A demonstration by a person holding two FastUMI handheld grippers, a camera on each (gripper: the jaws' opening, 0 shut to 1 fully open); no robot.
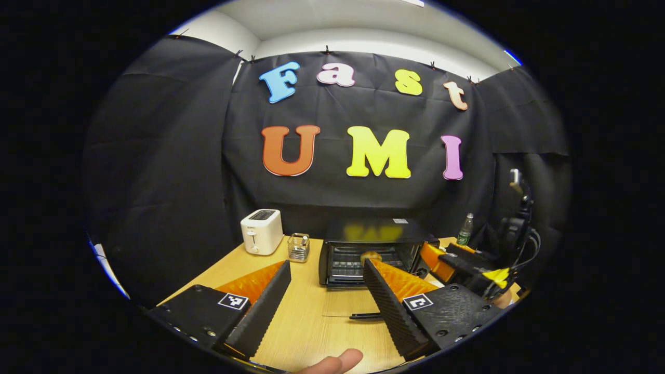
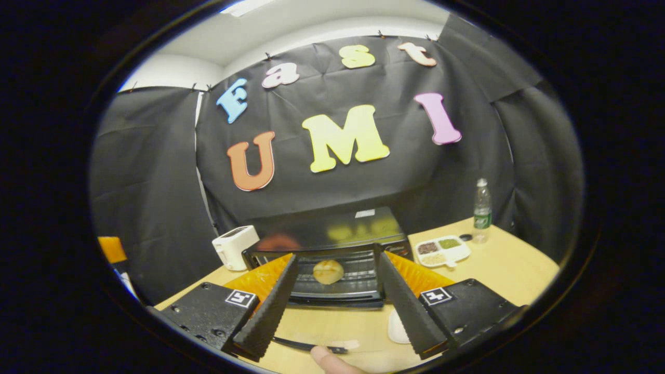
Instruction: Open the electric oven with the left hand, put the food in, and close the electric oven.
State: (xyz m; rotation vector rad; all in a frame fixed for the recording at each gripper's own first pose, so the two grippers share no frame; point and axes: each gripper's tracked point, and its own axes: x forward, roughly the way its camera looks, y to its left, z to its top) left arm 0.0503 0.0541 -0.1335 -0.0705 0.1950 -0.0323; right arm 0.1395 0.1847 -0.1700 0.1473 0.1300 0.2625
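Left tongs: my left gripper [image 1: 324, 291] is spread wide and holds nothing, hovering over the near part of the desk [image 1: 322, 311], short of the oven front.

Right tongs: my right gripper [image 2: 335, 306] is wide apart too, empty, aimed square at the oven mouth; in the left gripper view I catch it off to the right [image 1: 467, 267], close by the oven's right side.

Oven: the electric oven [image 2: 332, 249] sits toward the back middle of the desk, its door [image 2: 335, 300] dropped flat toward me, top glossy and dark, wire rack showing inside.

Food: a bun [image 2: 328, 271], round, pale golden, resting on the rack about mid-cavity, touching neither of my tongs.

Step in hand: I judge the food is in, so closing is what's left. I'd draw the right tongs clear first, then bring the left under the door's front lip and swing it up steadily till it seats.

Watch-out: lift from the door's middle so it doesn't twist, and don't shove the oven back along the desk.

Around: white toaster [image 1: 261, 231] at the back-left, a small wire holder [image 1: 298, 246] beside it, a divided dish [image 2: 442, 250] and a bottle [image 2: 481, 210] toward the back-right.
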